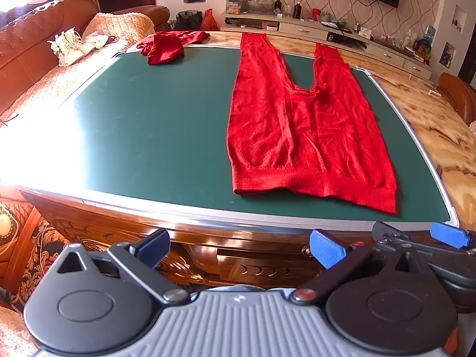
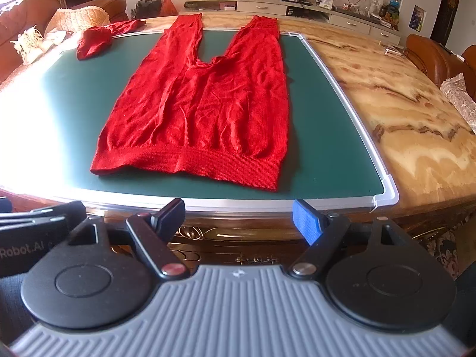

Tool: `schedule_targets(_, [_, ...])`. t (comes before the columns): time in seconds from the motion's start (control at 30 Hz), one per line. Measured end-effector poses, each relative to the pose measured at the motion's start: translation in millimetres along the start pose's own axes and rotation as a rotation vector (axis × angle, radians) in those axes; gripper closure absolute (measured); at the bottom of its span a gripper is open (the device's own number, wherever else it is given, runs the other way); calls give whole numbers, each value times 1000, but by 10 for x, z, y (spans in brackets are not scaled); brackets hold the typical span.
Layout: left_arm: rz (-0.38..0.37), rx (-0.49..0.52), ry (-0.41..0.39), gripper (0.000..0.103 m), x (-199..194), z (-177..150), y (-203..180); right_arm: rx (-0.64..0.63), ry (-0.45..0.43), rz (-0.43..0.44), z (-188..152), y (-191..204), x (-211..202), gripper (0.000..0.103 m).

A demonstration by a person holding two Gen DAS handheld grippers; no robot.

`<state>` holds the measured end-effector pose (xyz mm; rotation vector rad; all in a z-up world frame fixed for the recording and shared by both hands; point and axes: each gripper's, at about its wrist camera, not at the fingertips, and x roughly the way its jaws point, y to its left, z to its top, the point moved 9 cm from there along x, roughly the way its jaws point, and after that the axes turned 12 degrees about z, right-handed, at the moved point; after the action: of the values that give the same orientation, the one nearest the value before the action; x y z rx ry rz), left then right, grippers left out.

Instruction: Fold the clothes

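Living room with brown leather sofa (image 1: 26,59) at left, low cabinet along the far wall, marbled amber worktop (image 2: 416,119) carrying a green felt mat with silver rim (image 1: 148,125).

Spread flat on the mat's right half: bright red knitted long-legged trousers (image 2: 202,110), ribbed waistband along the near edge, both legs running away to the far edge and slightly over it. Laid out this way, probably, to give a clean centre line for the first fold, leg over leg. Some wrinkles across the seat.

Bunched at the far left corner of the mat: darker red crumpled garment (image 1: 163,47), well apart from the trousers, likely waiting its turn.

Left tongs (image 1: 239,250) spread wide, nothing between the blue pads, held short of the worktop's near edge, left of the waistband. Right tongs (image 2: 239,220) likewise spread and empty, just before the near rim, roughly facing the waistband's middle. Both angled downward toward the cloth, neither touching it.

Folding not yet begun, by the look of it. Next move, presumably: pinching waistband corners. Risk: thin knit slipping or bunching.
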<state>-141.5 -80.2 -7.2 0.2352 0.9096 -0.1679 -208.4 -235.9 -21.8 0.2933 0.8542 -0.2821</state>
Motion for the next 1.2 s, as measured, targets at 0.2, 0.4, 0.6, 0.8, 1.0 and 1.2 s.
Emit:
schedule_targets(0.2, [0,-4,0,0,-6,-31,26,6,-2,6,-40,16,-32,16])
schedule_targets(0.4, [0,-3,2,0,-7,-50,40,8,-11,10,-39,20,-69,16])
schedule_targets(0.6, [-4,-2,3,0,-6,-59,43,12,-16,18,-43,13,-95,16])
schedule_targets(0.8, [-2,1,2,0,-11,-65,44,8,-23,11,-51,10,-109,16])
schedule_targets(1.0, [3,-2,2,0,-17,-78,54,13,-22,10,-58,-16,-111,16])
schedule_targets(1.2, [5,-4,5,0,-12,-90,63,15,-20,19,-65,-19,-113,16])
